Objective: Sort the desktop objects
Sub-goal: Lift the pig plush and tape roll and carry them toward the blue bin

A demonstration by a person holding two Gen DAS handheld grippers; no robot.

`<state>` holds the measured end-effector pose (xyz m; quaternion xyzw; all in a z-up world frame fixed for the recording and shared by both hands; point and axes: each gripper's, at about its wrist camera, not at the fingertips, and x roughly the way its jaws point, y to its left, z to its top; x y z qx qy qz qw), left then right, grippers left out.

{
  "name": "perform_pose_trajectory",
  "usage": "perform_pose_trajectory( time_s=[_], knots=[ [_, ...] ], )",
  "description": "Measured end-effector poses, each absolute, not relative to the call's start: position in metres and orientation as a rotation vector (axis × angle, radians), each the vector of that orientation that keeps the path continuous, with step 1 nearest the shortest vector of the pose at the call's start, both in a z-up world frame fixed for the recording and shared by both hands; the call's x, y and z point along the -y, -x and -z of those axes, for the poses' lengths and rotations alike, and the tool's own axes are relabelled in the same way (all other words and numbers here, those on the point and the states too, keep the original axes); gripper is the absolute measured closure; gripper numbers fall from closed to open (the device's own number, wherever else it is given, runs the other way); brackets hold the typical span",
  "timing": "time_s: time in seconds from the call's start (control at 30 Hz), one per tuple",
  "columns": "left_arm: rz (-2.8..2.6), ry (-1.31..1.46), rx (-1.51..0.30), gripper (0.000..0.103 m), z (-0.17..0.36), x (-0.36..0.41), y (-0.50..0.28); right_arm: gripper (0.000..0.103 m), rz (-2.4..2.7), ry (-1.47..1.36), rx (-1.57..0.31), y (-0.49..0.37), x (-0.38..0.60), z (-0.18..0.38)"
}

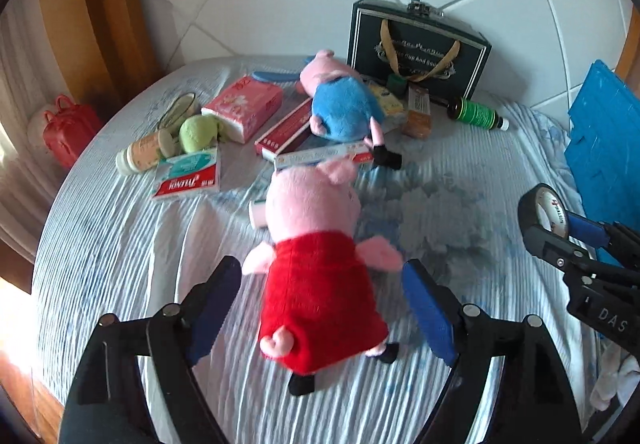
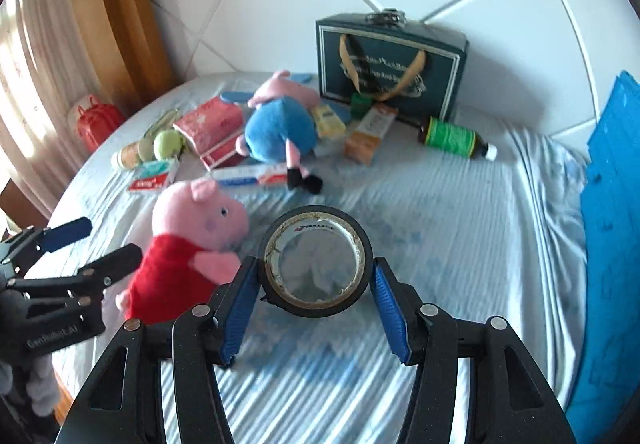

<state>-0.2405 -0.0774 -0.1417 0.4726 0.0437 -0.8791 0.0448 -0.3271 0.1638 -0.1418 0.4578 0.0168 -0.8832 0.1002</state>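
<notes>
My right gripper has its jaws clamped across the roll of black tape, pads on opposite sides of the rim so the ring cannot spin out, and I judge it lifted off the bedsheet. My left gripper stands open around the pig plush in the red dress, pads clear of the fabric, so that toy lies loose. Behind are the blue-bodied pig plush, scattered boxes and a green-labelled bottle before the dark gift case; a blue crate waits right, likely the sorting bin.
</notes>
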Motion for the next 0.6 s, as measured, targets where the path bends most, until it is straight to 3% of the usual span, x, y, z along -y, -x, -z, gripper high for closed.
perform_pose_trajectory(
  time_s=[0.37,0.6],
  knots=[
    [2.534,-1.628,-0.303,0.021,0.189,0.092,0.225,0.047,2.586,-1.546,0.047,0.278,-0.212,0.191],
    [2.412,-1.75,-0.244,0.021,0.215,0.083,0.271,0.047,2.6,-1.55,0.07,0.289,-0.226,0.193]
  ],
)
